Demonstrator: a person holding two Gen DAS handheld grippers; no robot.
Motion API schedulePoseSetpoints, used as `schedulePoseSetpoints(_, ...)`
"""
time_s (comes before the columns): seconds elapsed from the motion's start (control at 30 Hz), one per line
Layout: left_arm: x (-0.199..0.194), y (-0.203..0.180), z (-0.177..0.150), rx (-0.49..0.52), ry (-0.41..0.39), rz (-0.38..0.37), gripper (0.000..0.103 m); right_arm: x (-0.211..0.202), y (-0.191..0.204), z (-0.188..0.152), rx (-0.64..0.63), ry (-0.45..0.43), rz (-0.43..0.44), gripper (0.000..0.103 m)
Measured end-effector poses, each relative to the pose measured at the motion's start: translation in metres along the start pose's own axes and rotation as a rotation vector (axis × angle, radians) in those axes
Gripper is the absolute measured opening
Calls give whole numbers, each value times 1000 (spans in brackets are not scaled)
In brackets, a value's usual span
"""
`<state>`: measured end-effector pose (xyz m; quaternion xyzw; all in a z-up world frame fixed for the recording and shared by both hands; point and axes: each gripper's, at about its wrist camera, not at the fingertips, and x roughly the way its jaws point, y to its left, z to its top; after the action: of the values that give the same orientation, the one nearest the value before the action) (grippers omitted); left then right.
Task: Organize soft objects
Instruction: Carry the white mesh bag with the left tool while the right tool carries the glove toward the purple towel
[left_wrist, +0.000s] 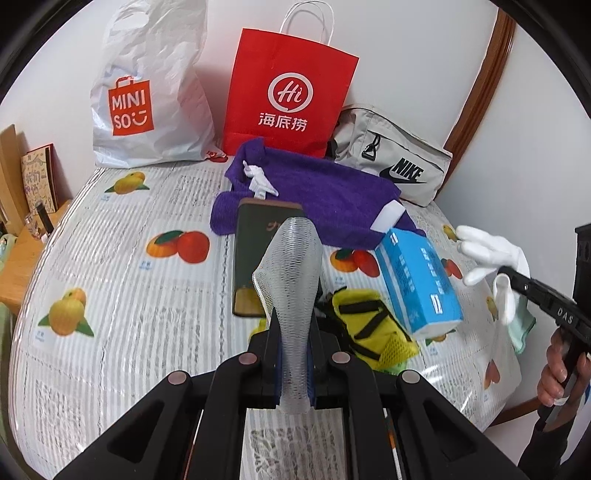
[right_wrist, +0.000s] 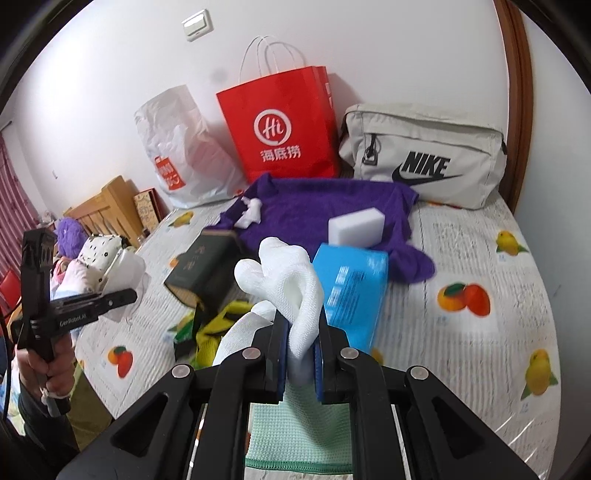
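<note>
Table (left_wrist: 122, 295) with fruit-print cover holds everything. Three bags stand along the back wall: white Miniso bag (left_wrist: 147, 92), red paper bag (left_wrist: 291, 92), grey Nike bag (left_wrist: 395, 155). In front, one purple towel (left_wrist: 332, 199) spread flat, a white sponge block (right_wrist: 356, 226) on it and a small white scrap (left_wrist: 258, 179) near its left end.

Step in hand, as I read it: both soft items picked and lifted clear, drop-off pending. Left gripper (left_wrist: 291, 369) is clamped on one white mesh sleeve (left_wrist: 291, 266), which stands up out of the jaws. Right gripper (right_wrist: 301, 354) is clenched on one white glove (right_wrist: 288, 273), held above the table — fingers flop over the top.

Next move likely calls for carrying each to a bag mouth and releasing over it; which bag, can't tell.

Left on the table: one dark green book (left_wrist: 255, 254), one blue tissue pack (left_wrist: 417, 280), one yellow mesh pouch (left_wrist: 369, 328), one pale green cloth (right_wrist: 299, 435) — right below the glove.
</note>
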<state>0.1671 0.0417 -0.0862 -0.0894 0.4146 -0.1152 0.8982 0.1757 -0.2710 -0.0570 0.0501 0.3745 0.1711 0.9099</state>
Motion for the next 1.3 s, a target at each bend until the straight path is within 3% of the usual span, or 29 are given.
schedulePoseSetpoints(0.37,15,-5,53,19,-3,28,10,21,-11,59,16,-18,-37,12)
schedulePoseSetpoints(0.67,49,-4,104,25,2,42,10,55,-21,109,-3,-35,-83,12)
schedulePoseSetpoints(1.1,112,-4,168,27,36,20,10,127,-42,170,25,-19,-99,12)
schedulePoseSetpoints(1.3,142,-4,189,14,59,-3,10,166,-60,180,31,25,-124,12)
